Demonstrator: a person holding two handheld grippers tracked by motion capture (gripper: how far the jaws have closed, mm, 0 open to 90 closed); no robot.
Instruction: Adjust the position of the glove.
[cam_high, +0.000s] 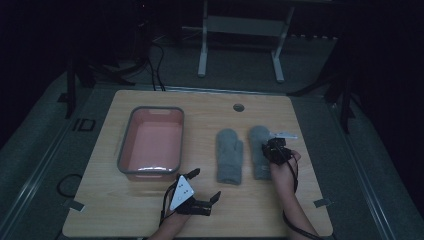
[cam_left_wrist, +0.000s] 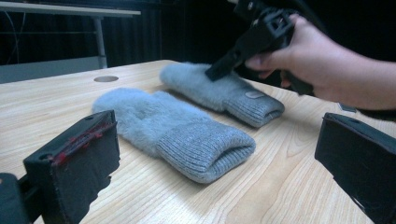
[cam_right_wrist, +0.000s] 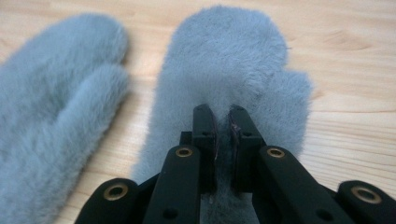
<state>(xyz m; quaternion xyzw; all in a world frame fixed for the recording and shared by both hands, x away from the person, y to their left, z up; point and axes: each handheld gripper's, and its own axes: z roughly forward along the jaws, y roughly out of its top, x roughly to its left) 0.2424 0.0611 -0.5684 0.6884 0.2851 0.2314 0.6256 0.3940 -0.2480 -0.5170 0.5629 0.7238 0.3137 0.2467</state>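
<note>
On the right half of the table (cam_high: 150, 210), two grey furry mittens lie side by side, cuffs toward the person. Over the right mitten (cam_high: 259, 150), the right gripper (cam_right_wrist: 223, 122) has its jaws pinched narrowly on a tuft of the fur near the middle. Just beside it, the left mitten (cam_high: 229, 155) lies untouched. Nearer the person, the left gripper (cam_high: 202, 185) hovers with jaws spread wide, holding nothing. Farther left sits a pink tub (cam_high: 176, 145).
</note>
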